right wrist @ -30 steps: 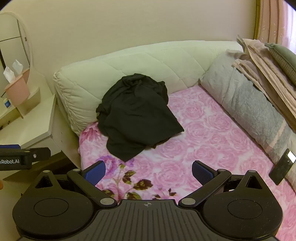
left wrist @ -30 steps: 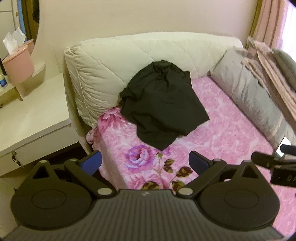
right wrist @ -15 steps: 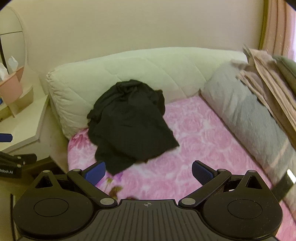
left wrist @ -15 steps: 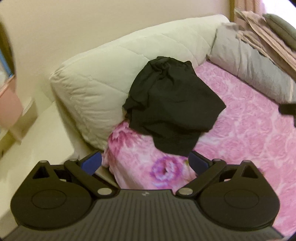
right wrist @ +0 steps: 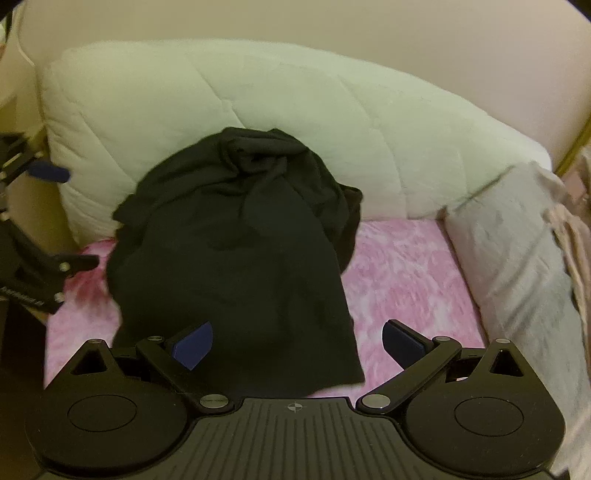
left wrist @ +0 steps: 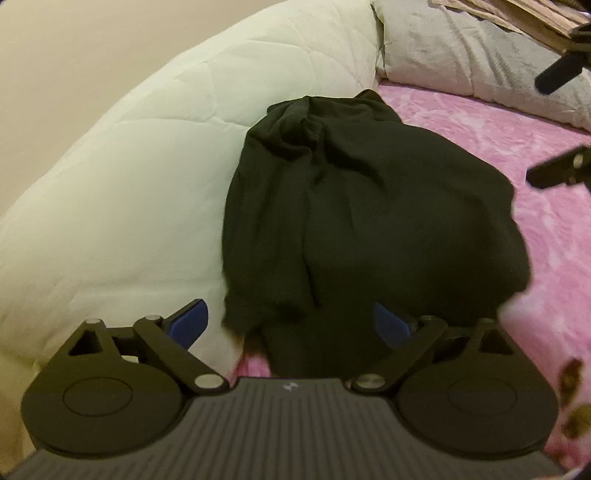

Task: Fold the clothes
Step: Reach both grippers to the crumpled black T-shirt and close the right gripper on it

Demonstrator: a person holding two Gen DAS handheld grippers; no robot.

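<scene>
A crumpled black garment (left wrist: 369, 221) lies on the pink floral bedsheet (left wrist: 517, 140), its top bunched against a cream quilted cushion (left wrist: 166, 147). My left gripper (left wrist: 290, 325) hovers open just over the garment's near edge, blue pads wide apart with nothing between them. In the right wrist view the same black garment (right wrist: 236, 251) fills the middle, and my right gripper (right wrist: 299, 345) is open above its lower right corner. The left gripper (right wrist: 40, 221) shows at the left edge there; the right gripper's fingers (left wrist: 557, 170) show at the right edge of the left wrist view.
The cream quilted cushion (right wrist: 221, 110) stands along the wall behind the garment. A grey pillow (right wrist: 517, 258) lines the right side of the bed, with folded beige fabric (left wrist: 517, 14) on top. Bare pink sheet (right wrist: 406, 266) lies right of the garment.
Both grippers have moved forward and down toward the black garment, which now fills each view. The nightstand and tissue box have left the frame. Both stay open.
</scene>
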